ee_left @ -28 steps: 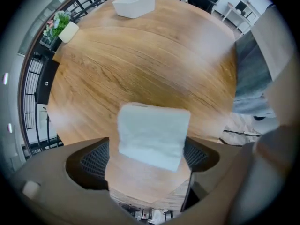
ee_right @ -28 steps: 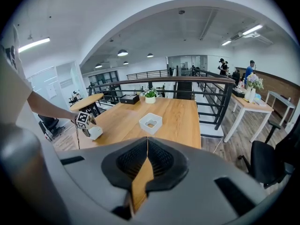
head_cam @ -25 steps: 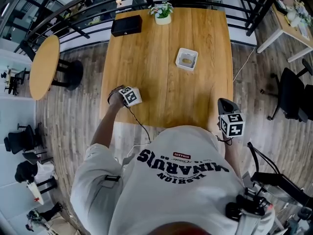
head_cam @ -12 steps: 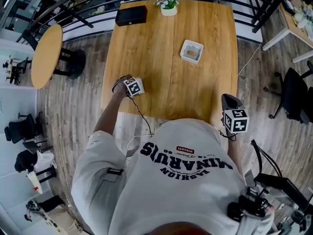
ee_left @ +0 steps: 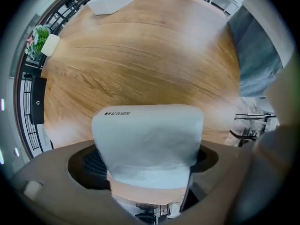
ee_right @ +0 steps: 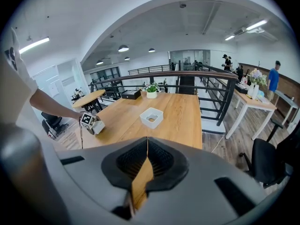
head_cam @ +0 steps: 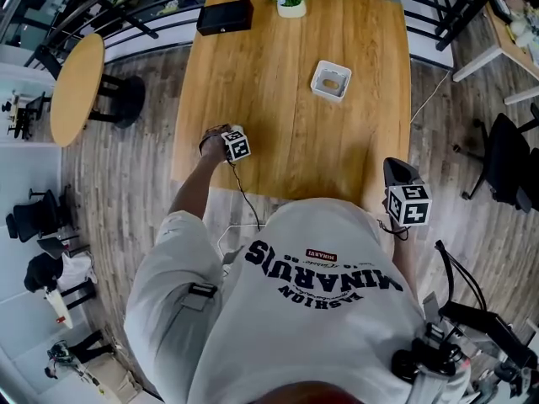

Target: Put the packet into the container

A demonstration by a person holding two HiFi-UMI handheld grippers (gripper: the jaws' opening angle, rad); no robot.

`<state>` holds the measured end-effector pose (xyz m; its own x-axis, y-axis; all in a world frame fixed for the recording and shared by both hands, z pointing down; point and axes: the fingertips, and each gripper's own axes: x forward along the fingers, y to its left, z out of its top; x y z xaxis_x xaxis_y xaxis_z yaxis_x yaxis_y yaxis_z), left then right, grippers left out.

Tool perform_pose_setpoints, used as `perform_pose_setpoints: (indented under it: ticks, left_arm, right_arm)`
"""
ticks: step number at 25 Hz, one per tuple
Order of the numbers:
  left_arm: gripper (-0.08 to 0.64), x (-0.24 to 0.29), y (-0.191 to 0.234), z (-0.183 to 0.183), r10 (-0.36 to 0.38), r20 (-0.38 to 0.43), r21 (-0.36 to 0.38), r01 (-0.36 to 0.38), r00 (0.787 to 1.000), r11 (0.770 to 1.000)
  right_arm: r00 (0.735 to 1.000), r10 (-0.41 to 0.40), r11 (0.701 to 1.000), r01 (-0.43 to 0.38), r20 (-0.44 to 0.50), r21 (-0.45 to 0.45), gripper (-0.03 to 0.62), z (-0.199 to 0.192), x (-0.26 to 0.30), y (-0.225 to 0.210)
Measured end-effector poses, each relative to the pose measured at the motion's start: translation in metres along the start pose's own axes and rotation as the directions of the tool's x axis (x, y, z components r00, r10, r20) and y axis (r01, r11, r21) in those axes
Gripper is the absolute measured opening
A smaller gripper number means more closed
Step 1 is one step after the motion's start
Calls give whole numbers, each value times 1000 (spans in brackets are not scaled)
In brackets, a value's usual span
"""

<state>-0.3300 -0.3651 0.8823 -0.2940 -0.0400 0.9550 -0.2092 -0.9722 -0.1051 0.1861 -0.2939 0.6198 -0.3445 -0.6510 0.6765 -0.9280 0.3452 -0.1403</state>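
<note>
Left hand-held gripper [head_cam: 221,139] jaws just opening wide around white packet [ee_left: 147,139] at near-left bench [head_cam: 286,124] edge, right hand-held gripper [ee_right: 147,159] closed, empty

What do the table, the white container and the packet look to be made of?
Table: wood or wood veneer with a satin finish; flowing grain lines and soft glare.
Container: looks like white moulded plastic, possibly ceramic; smooth even walls and rounded corners.
Packet: soft white plastic film or paper wrap, matte; faint creases and a small printed line.
</note>
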Motion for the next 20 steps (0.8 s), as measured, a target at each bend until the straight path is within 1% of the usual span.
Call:
perform_pose_setpoints:
  ticks: [5,9,12,16,18,20]
  left_arm:
    - [472,-41,21,-18,33,16,-34,-32,999,999]
    - [472,-83,36,-44,71,-1,-30,-71,997,997]
    - [472,-117,43,-58,88,-25,-15,-88,996,996]
    - [472,-163,52,-65,114,-33,10,-113,993,993]
    - [472,-186,53,-66,130,-33,34,-129,991,991]
    - [472,-207,50,-67,141,-32,75,-139,989,987]
  right_arm:
    - [1000,6,1000,-6,3,8,9,1,2,0]
    - [1000,25,1000,-25,5,0,9,3,6,8]
    - [999,36,999,-36,1,1,9,2,7,10]
    - [999,43,999,-43,-4,2,9,0,10,10]
    - [999,39,999,-39,-2,7,9,-1,9,8]
    - [999,33,999,-33,3,15,9,-2,7,8]
